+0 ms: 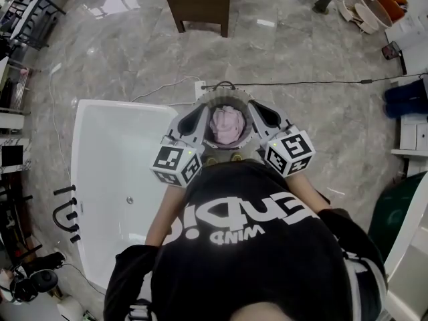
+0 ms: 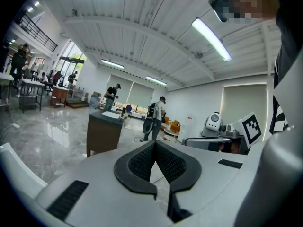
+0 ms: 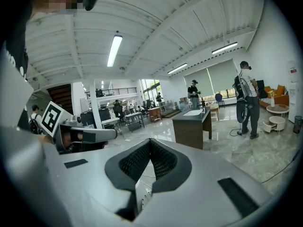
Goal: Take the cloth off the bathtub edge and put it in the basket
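The pink cloth (image 1: 226, 126) lies bunched inside the round basket (image 1: 224, 93), which stands on the floor by the far right corner of the white bathtub (image 1: 107, 172). My left gripper (image 1: 191, 122) and right gripper (image 1: 265, 115) are held above the basket's two sides, pointing forward, the cloth between and below them. In the left gripper view the left gripper (image 2: 155, 144) has its jaw tips together with nothing in them. The right gripper (image 3: 150, 141) looks the same in its own view. Neither gripper view shows the cloth, basket or bathtub.
A brown cabinet (image 1: 197, 2) stands on the marble floor ahead. A black cable (image 1: 301, 83) runs across the floor to a power strip (image 1: 199, 85) behind the basket. Black taps (image 1: 67, 212) stand left of the tub. A person (image 2: 156, 119) stands far off.
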Motion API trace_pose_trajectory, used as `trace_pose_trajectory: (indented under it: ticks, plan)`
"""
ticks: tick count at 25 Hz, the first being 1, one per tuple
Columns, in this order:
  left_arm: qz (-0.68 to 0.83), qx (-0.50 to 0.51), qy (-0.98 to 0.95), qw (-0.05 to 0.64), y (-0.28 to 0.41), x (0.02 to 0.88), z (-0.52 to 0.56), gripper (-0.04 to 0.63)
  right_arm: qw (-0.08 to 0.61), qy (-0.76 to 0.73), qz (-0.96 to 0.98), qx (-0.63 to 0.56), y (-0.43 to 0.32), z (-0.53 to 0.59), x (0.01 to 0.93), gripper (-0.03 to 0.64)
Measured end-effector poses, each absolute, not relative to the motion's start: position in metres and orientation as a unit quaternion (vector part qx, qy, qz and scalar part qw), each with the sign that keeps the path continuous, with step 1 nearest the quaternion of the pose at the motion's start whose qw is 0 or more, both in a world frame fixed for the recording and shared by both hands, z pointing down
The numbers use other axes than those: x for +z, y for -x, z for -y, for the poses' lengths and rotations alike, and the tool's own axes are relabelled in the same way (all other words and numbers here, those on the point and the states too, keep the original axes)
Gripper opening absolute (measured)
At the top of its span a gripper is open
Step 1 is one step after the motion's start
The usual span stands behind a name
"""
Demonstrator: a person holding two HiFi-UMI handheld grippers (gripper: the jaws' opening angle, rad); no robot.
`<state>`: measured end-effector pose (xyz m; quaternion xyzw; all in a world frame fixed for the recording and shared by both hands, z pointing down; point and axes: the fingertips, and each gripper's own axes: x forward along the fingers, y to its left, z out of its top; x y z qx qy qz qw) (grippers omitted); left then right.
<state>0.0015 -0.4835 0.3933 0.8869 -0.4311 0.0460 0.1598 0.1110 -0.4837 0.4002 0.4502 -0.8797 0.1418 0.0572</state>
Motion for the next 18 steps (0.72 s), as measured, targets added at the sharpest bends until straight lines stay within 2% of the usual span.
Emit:
trace_pose_trajectory:
  ticks: [18]
  plan:
    - [0.444, 0.048, -0.879, 0.169, 0.0066, 0.3984, 0.4758, 0.014, 0.067, -0.442, 0.883, 0.143, -0.1067, 0.4776, 0.4048, 0.014]
